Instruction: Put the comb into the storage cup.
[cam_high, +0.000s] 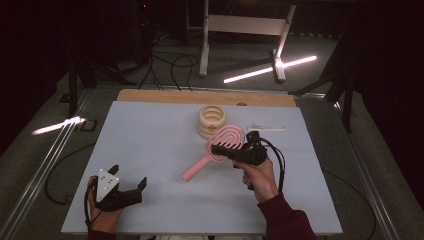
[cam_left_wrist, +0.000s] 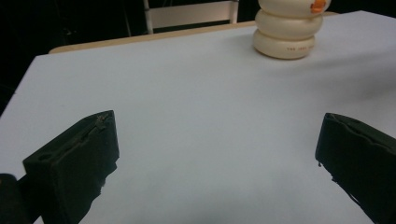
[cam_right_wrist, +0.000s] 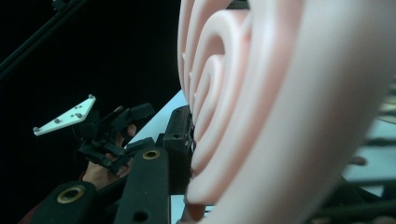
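A pink paddle hairbrush (cam_high: 197, 168) hangs tilted over the middle of the white table top (cam_high: 150, 135), with its handle pointing down to the near left. My right gripper (cam_high: 225, 148) is shut on the brush's round slotted head (cam_right_wrist: 261, 107), which looms right in front of the right gripper view. My left gripper (cam_high: 130, 176) rests low at the near left of the table, open, with nothing between its jaws (cam_left_wrist: 217, 119). It also appears far off in the right gripper view (cam_right_wrist: 140, 128), held in a hand.
A cream stack of rings (cam_high: 211, 120) with an orange mark stands at the back middle of the table (cam_left_wrist: 287, 32), just behind the brush head. A thin white strip (cam_high: 265, 128) lies to its right. Beyond the far wooden edge stand a white frame's legs (cam_high: 205, 45).
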